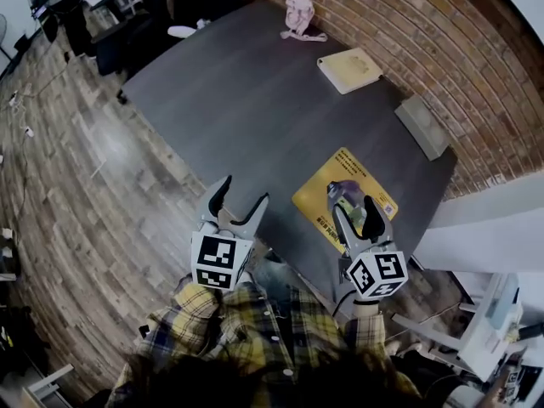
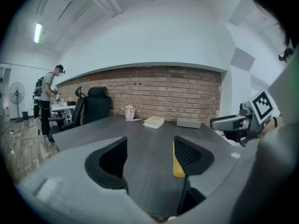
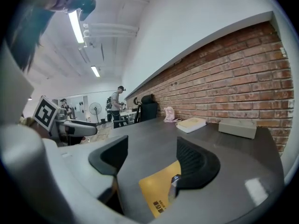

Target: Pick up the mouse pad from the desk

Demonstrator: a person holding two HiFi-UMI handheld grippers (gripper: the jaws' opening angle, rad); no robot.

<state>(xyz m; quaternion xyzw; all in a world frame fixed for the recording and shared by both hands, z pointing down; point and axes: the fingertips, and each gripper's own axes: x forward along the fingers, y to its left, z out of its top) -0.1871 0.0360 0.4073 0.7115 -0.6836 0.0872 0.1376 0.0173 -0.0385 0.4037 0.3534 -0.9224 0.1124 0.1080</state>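
Observation:
The yellow mouse pad (image 1: 327, 195) lies flat on the dark grey desk (image 1: 246, 100), near its front right edge. My right gripper (image 1: 353, 206) hovers over the pad, open, with nothing between its fingers. In the right gripper view the pad (image 3: 156, 190) shows between and below the jaws, and a small shiny object (image 3: 174, 181) sits on it beside the right jaw. My left gripper (image 1: 240, 201) is open and empty at the desk's front edge, left of the pad. In the left gripper view only a yellow strip of the pad (image 2: 176, 168) shows beside the right jaw.
Near the brick wall a cream book (image 1: 349, 69), a grey box (image 1: 422, 126) and a pink bundle (image 1: 298, 15) lie on the desk. A black office chair (image 2: 96, 104) stands at the far end. A person (image 2: 46, 101) stands farther off.

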